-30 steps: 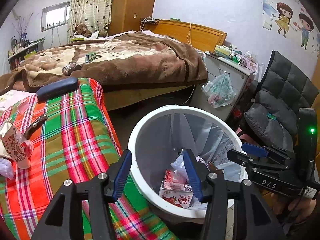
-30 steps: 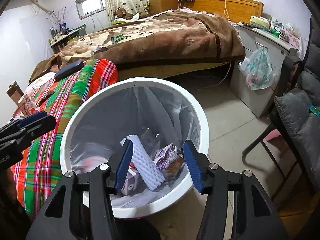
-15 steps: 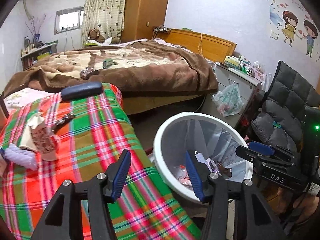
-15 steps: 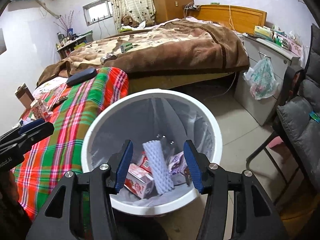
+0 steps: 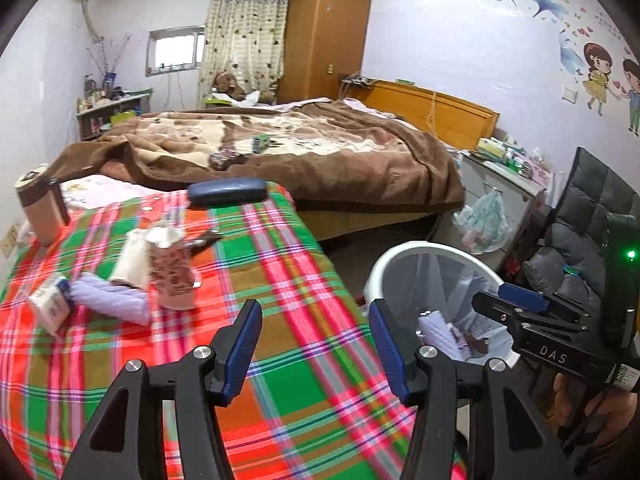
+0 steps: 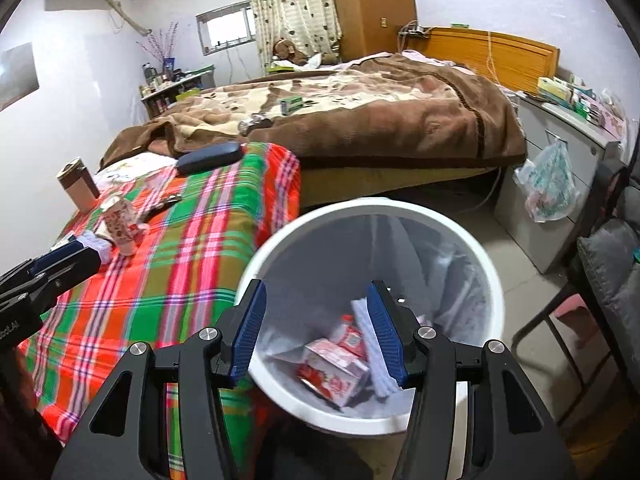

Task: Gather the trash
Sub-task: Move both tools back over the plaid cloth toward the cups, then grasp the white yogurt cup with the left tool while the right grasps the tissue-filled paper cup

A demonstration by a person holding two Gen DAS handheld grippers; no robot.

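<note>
While both tools gape (empty), cartons (image 6: pixel 334 372) lie, seemingly crumpled, in the bin (image 6: pixel 490 276).

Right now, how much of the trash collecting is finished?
Partly done: cartons and foam wrap already lie in the white bin. Both the left gripper and right gripper are open and empty. An opened carton and wrappers remain on the plaid cloth.

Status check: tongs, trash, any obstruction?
Left tongs open, empty. Right tongs open over bin. Carton, foam sleeve on plaid cloth. Path unobstructed.
</note>
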